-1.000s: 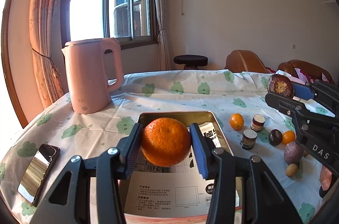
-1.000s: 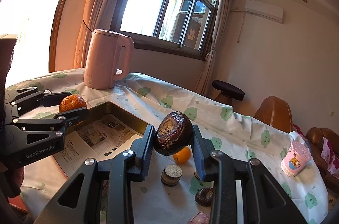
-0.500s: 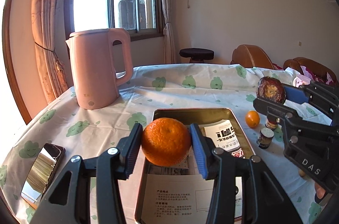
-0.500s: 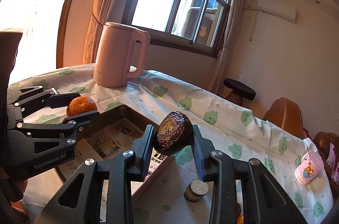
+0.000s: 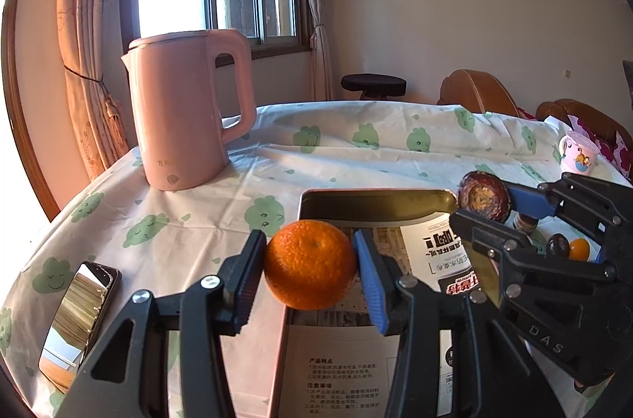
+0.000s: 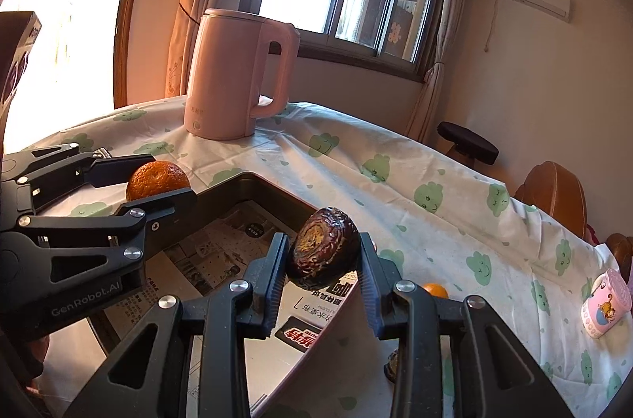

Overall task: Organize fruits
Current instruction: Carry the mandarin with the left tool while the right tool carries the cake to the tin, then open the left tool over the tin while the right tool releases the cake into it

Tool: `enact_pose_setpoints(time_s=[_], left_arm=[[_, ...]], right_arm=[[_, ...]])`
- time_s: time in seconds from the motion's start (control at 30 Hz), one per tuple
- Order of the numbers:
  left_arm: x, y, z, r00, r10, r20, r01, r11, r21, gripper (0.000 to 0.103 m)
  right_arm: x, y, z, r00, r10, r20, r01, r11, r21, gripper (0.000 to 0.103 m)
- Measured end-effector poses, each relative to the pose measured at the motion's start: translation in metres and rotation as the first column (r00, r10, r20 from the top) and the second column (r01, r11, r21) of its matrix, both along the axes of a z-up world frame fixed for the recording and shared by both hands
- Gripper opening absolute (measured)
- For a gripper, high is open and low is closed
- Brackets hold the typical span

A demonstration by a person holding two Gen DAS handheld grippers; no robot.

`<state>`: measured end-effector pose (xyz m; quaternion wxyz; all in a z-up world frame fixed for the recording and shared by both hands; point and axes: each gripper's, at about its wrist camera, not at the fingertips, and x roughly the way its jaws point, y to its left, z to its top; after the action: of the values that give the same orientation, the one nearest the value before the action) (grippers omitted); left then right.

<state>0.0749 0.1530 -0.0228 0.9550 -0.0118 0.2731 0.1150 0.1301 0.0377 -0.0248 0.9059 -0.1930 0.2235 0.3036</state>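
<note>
My left gripper point(image 5: 308, 265) is shut on an orange mandarin point(image 5: 309, 263) and holds it above the left rim of a metal tray point(image 5: 376, 206) lined with printed paper. My right gripper point(image 6: 322, 256) is shut on a dark wrinkled passion fruit point(image 6: 322, 252) above the tray's right side point(image 6: 253, 188). Each gripper shows in the other's view: the right one with the passion fruit point(image 5: 483, 196), the left one with the mandarin point(image 6: 157, 179). A small orange fruit point(image 5: 578, 248) and a dark fruit point(image 5: 558, 244) lie on the cloth to the right.
A pink kettle point(image 5: 186, 117) stands at the back left of the table. A phone point(image 5: 79, 311) lies at the left near the edge. A pink cup point(image 6: 605, 303) stands at the far right. Small jars sit to the right of the tray point(image 5: 524, 222).
Both grippers have moved left and forward with their fruit. The right gripper now hangs over the tray's right side. The kettle looms nearer.
</note>
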Motion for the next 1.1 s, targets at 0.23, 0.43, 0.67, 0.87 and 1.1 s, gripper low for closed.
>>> enact_pose_setpoints(time_s=[0.23,0.43,0.67,0.87,1.1], left_arm=[[0.007,0.001,-0.007,0.999,-0.003,-0.035,0.003,1.000,-0.006,0.048],[0.014,0.001,-0.007,0.998,-0.016,-0.056,0.016,1.000,-0.004,0.048],[0.017,-0.005,-0.010,0.997,-0.044,-0.067,0.044,0.999,-0.002,0.048],[0.014,-0.009,-0.008,0.998,-0.034,-0.047,0.035,0.999,0.016,0.057],[-0.016,-0.019,0.013,0.997,-0.041,0.059,0.040,0.999,0.011,0.074]], right_arm=[[0.009,0.006,-0.011,0.997,0.011,-0.073,-0.012,1.000,-0.006,0.036],[0.016,0.011,-0.021,0.991,0.007,-0.131,-0.011,1.000,-0.025,0.036],[0.018,0.014,-0.028,0.986,0.013,-0.168,-0.019,0.999,-0.037,0.036],[0.019,0.015,-0.030,0.980,0.026,-0.198,-0.034,0.999,-0.034,0.044],[0.002,-0.003,-0.014,0.987,0.023,-0.156,-0.024,1.000,-0.003,0.058]])
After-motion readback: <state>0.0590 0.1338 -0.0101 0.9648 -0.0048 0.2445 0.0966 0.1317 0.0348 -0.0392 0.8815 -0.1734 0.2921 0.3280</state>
